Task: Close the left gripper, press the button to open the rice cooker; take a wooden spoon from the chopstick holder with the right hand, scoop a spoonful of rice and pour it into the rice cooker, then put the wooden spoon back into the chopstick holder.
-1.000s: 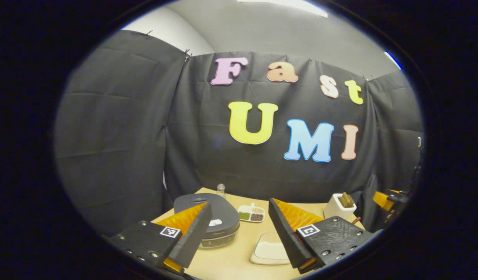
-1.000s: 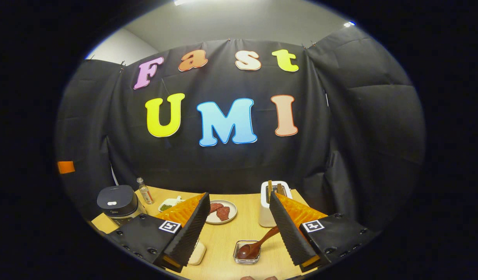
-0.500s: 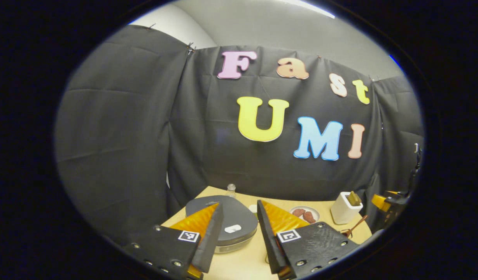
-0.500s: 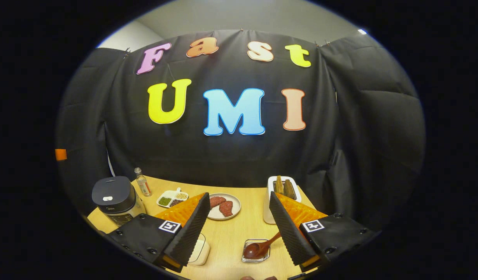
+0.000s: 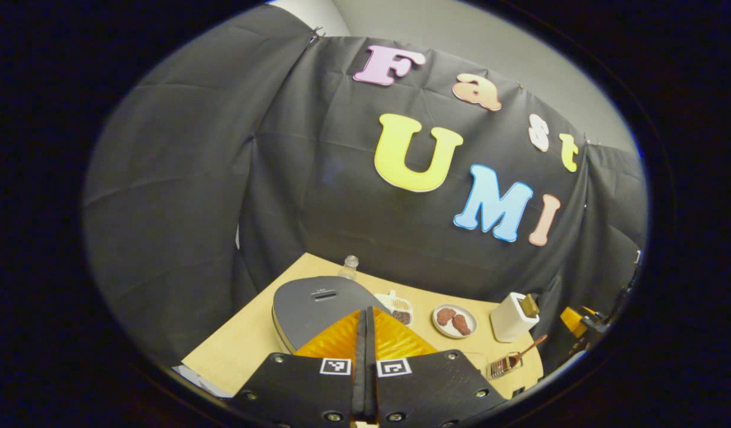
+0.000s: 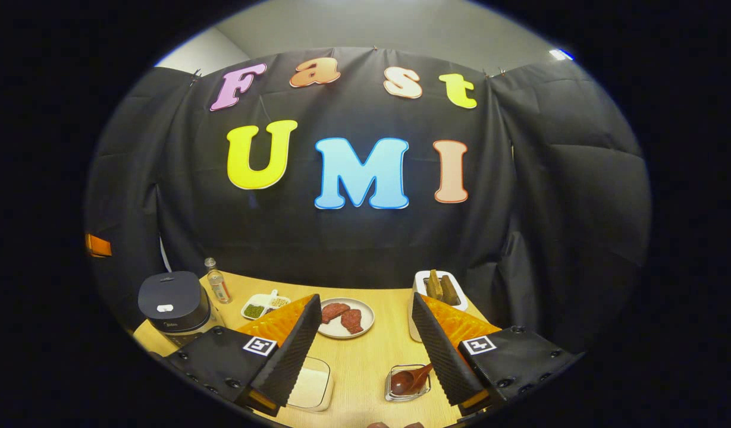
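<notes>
Pressed together and holding nothing, our left gripper (image 5: 365, 315) hovers over the closed rice cooker (image 6: 173, 299), its button (image 6: 165, 308) not yet pressed, while our right gripper (image 6: 365, 324) waits with jaws apart, spoon-fetching and rice-scooping ahead.

A light wooden table (image 6: 365, 362) holds a rice cooker (image 6: 173, 303) with a dark grey lid and a small white button (image 6: 165, 308). Beside it stands a clear bottle (image 6: 217, 286) with an orange label. A white divided dish (image 6: 264, 306) carries green and beige grains. A pale grey plate (image 6: 345, 317) bears dark red meat pieces. The chopstick holder (image 6: 420, 297) is white, with brown wooden utensils inside. A reddish-brown wooden spoon (image 6: 411, 380) lies in a clear glass dish (image 6: 408, 383). A clear container (image 6: 310, 385) holds white rice.
</notes>
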Tool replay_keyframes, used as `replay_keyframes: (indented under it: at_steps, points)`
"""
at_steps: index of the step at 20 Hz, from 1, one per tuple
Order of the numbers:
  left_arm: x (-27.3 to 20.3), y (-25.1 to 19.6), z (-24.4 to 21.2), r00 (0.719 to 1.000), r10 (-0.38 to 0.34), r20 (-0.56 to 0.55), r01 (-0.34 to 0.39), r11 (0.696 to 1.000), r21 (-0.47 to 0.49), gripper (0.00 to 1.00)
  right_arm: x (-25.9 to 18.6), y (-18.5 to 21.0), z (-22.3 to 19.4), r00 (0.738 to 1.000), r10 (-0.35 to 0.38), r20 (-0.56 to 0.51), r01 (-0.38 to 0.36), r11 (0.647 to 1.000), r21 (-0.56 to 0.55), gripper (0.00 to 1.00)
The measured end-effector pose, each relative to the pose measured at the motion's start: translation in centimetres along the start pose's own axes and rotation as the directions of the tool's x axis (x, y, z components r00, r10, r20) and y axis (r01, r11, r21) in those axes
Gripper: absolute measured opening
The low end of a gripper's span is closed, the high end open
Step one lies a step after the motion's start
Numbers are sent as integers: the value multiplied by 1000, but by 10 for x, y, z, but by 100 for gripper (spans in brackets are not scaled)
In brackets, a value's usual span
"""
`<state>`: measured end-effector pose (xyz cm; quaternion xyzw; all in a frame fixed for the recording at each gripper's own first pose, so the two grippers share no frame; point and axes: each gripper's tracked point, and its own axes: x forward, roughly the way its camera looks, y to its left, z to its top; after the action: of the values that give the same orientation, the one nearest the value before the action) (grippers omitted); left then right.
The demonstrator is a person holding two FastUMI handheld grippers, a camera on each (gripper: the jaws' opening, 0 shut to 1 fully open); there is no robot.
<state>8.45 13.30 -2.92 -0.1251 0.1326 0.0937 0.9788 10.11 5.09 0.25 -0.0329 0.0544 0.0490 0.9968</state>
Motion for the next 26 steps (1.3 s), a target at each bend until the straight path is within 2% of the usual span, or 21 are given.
replay_keyframes:
  at_steps: [4, 8, 13, 14, 15, 16, 17, 18, 20, 23, 24, 25, 26]
  points:
    - [45, 13, -26, 990, -80, -117, 76, 996, -36, 1, -18, -11, -9, 995, -96, 0, 96, 995, 16, 97]
    - [83, 0, -62, 958, -163, -235, 158, 987, -38, 0, -41, -22, -25, 981, -188, -44, 189, 982, 19, 98]
    - [118, -12, -111, 914, -192, -358, 204, 979, -4, 1, -55, -29, -42, 960, -260, -107, 266, 963, 42, 98]
    - [123, -10, -118, 909, -187, -372, 204, 979, 7, 1, -58, -29, -45, 956, -271, -114, 277, 960, 43, 93]
    - [126, -10, -125, 904, -181, -388, 203, 979, 16, 1, -63, -28, -50, 953, -277, -125, 285, 957, 51, 97]
    - [127, -11, -131, 897, -185, -402, 208, 978, 14, 1, -65, -25, -54, 953, -270, -136, 281, 957, 68, 97]
    - [125, -15, -135, 890, -193, -413, 216, 976, 7, 1, -66, -21, -58, 954, -263, -146, 277, 957, 84, 93]
    - [126, -19, -139, 884, -200, -422, 222, 975, 4, 1, -65, -20, -62, 952, -261, -160, 277, 956, 93, 98]
    - [125, -18, -147, 873, -191, -449, 228, 973, 30, 1, -64, -20, -69, 948, -262, -180, 283, 954, 101, 98]
    - [124, -17, -147, 875, -179, -450, 218, 975, 34, 2, -61, -18, -71, 948, -256, -187, 282, 951, 125, 98]
    - [125, -16, -148, 872, -177, -456, 212, 977, 26, 2, -60, -15, -74, 949, -249, -194, 277, 952, 130, 93]
    - [125, -16, -150, 869, -177, -461, 207, 978, 13, 2, -59, -11, -77, 950, -240, -201, 269, 954, 130, 98]
    - [126, -16, -150, 868, -182, -461, 205, 979, 0, 2, -61, -8, -80, 950, -230, -213, 261, 956, 134, 98]
